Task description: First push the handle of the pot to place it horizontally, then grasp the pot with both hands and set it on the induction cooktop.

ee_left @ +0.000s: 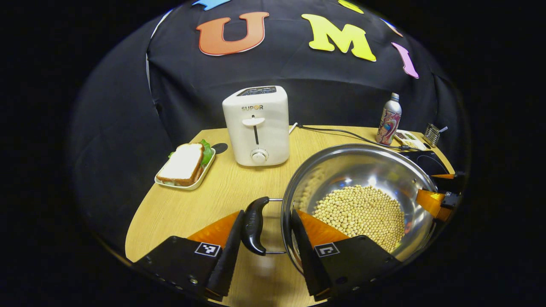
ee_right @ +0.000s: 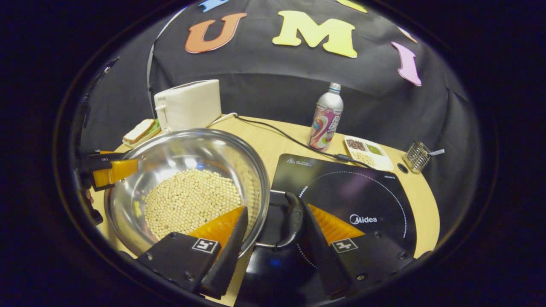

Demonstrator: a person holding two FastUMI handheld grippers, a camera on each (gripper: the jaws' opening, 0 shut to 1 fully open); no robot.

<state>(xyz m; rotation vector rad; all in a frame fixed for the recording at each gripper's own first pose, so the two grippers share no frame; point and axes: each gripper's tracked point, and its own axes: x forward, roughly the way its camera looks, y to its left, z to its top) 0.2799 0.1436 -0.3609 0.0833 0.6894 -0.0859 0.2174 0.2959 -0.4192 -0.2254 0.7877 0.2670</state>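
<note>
Pot: a steel pot [ee_left: 362,170] holding pale round beans [ee_left: 360,211] stands on the wooden table [ee_left: 192,209], just beside the induction cooktop [ee_right: 362,200]; in the right gripper view its right handle reaches over the cooktop's near left edge.
Left handle: a dark loop handle [ee_left: 254,225] on wire brackets sticks out from the pot's left side.
Left gripper: the left gripper [ee_left: 264,232] straddles this handle, one finger outside it and the other over the pot's rim; the fingers are spread, with gaps to the handle, so nothing is pinched.
Right handle: a matching dark handle [ee_right: 293,219] on the opposite side of the pot.
Right gripper: the right gripper [ee_right: 273,226] brackets this handle, its left finger inside the pot rim above the beans, its right finger just against the handle's outer side; the jaws are apart, and a firm pinch cannot be confirmed.
Toaster: a white toaster [ee_left: 257,125] stands behind the pot.
Sandwich: a sandwich on a small tray [ee_left: 185,166] lies left of the toaster.
Bottle: a printed bottle [ee_right: 326,117] stands behind the cooktop, beside a divided dish [ee_right: 369,152] of grains.
Cable: a black cord [ee_right: 290,136] runs across the table to the cooktop's rear edge.
Wire holder: a small wire basket [ee_right: 418,155] sits near the table's right edge.
</note>
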